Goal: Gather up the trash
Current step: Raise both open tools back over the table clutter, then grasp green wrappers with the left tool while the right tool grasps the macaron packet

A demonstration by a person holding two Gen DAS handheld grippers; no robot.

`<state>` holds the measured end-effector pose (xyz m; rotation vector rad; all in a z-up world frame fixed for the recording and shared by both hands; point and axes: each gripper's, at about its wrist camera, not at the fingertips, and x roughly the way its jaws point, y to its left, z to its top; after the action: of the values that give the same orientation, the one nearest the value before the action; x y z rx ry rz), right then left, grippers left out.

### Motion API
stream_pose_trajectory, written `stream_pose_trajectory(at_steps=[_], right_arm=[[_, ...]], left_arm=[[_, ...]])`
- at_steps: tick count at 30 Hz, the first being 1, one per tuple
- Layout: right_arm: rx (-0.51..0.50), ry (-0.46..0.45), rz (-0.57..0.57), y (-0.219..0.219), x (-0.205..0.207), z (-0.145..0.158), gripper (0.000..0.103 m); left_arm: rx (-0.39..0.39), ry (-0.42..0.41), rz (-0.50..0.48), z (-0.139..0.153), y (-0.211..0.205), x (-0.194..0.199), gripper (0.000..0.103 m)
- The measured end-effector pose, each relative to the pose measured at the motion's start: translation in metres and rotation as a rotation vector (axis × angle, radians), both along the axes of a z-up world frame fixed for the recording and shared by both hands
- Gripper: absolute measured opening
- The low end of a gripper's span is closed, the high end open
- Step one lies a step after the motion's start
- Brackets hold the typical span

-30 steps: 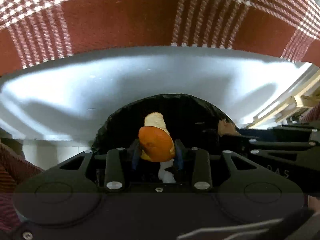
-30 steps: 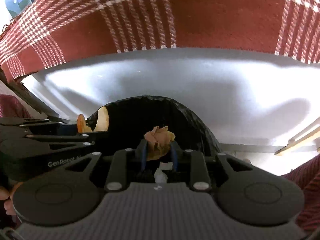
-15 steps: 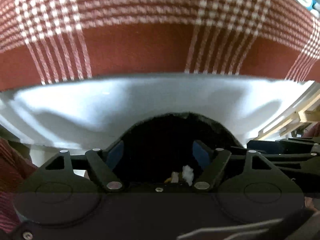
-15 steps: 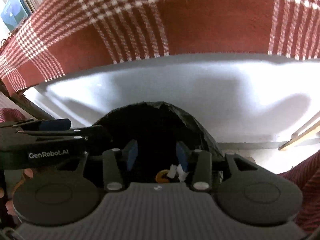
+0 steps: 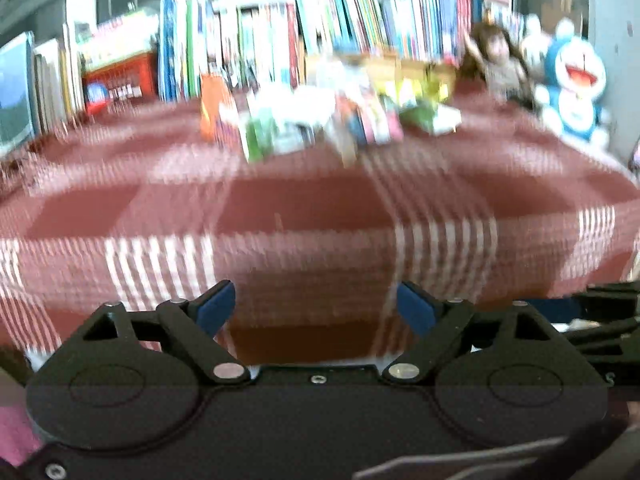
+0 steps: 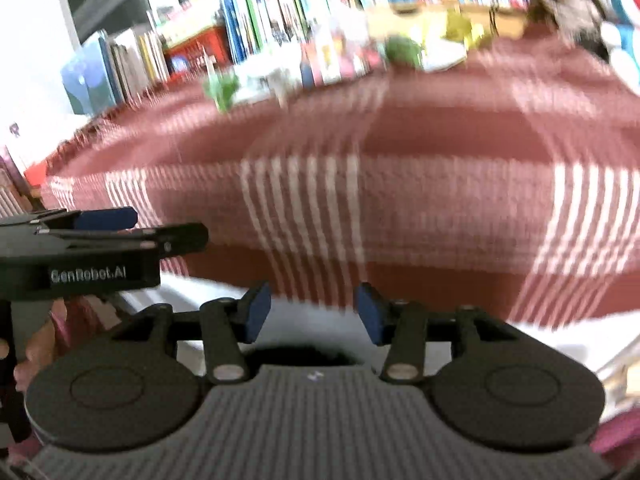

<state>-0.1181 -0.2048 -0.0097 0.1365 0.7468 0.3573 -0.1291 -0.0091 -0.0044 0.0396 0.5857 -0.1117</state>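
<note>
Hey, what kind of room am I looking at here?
Probably a home living room or child's room: a table under a red plaid tablecloth, rows of colourful books behind it, and a blue cartoon-cat plush toy at the right.

Blurred colourful wrappers (image 5: 320, 120) lie heaped at the tablecloth's (image 5: 304, 208) far side.

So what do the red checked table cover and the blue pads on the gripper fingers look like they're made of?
Table cover: probably woven cloth, matte; the red and white plaid looks like thread lines and it drapes over the edge, though blur hides the weave. Blue pads: likely rubber or soft plastic, smooth and dull, set on hard black plastic fingers.
</note>
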Motion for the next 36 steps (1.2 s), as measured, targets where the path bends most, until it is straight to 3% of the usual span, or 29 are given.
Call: stream_pose_trajectory(at_steps=[6,11,19,27,36], right_arm=[[-0.045,-0.122,0.002,0.004,0.024,0.032,0.066],[-0.024,-0.198,-0.041,0.003,0.051,0.049,0.066],[-0.046,-0.266,-0.081,0.009,0.104,0.065,0.065],[-0.064,-0.245,-0.070,0.024,0.150,0.067,0.062],[-0.098,-0.189,-0.050,0.043,0.185,0.047,0.059]], left_arm=[[0.001,-0.111,0.044,0.030,0.008,0.034,0.086],[-0.002,-0.175,0.055,0.041,0.011,0.062,0.069],[0.015,-0.277,0.019,0.059,0.001,0.118,0.062],[-0.059,-0.138,0.050,0.047,0.008,0.186,0.060],[-0.116,-0.061,0.063,0.023,0.020,0.211,0.066]])
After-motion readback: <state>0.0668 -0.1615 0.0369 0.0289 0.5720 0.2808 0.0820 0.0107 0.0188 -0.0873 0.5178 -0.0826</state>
